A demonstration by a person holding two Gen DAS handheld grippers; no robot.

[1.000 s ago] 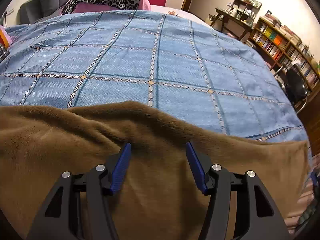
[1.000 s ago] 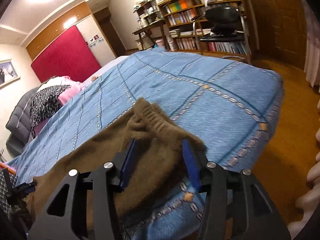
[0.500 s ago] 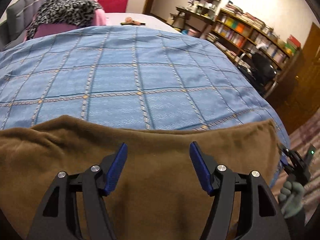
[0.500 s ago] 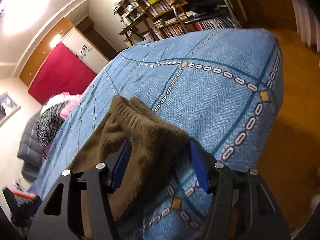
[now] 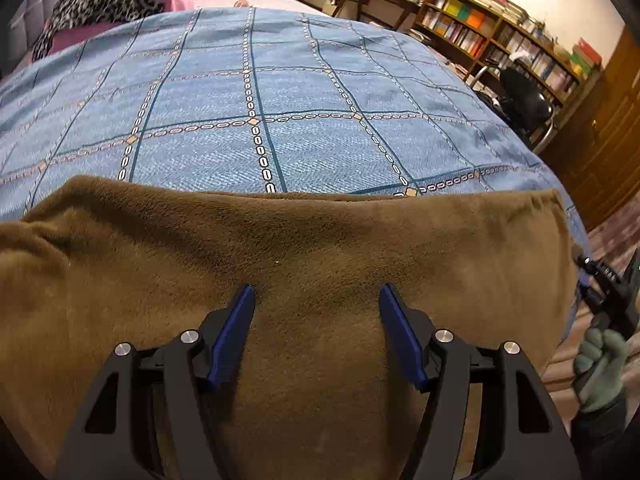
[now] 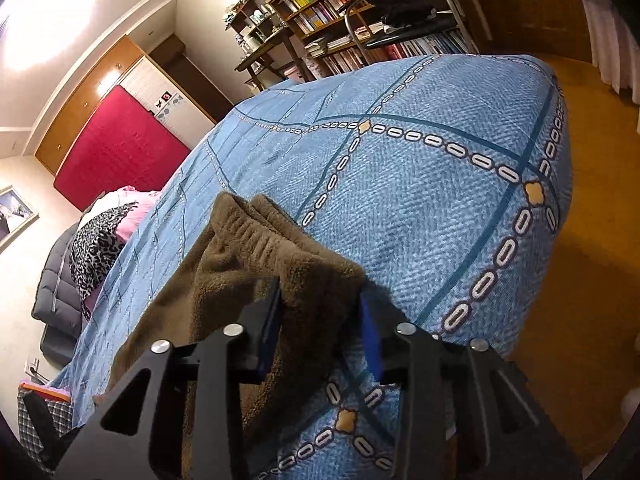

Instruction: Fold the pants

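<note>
Plush brown fleece pants (image 5: 320,248) lay across the bed's woven blue chain-patterned cover (image 5: 256,92). The left hand-held gripper (image 5: 316,300) was widening above the fabric. The right hand-held gripper (image 6: 320,304) was closing on the ribbed waistband corner between its pads.

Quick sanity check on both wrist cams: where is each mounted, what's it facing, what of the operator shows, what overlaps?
Left wrist: behind the left gripper, looking down over the brown pants and up the blue bedspread; jaws opening, fleece under them; a gloved hand at right.
Right wrist: behind the right gripper, tilted, at the pants' elastic waistband near the bed corner; jaws closing around it.
Shared: pants, bedspread, bookshelf, office chair.
</note>
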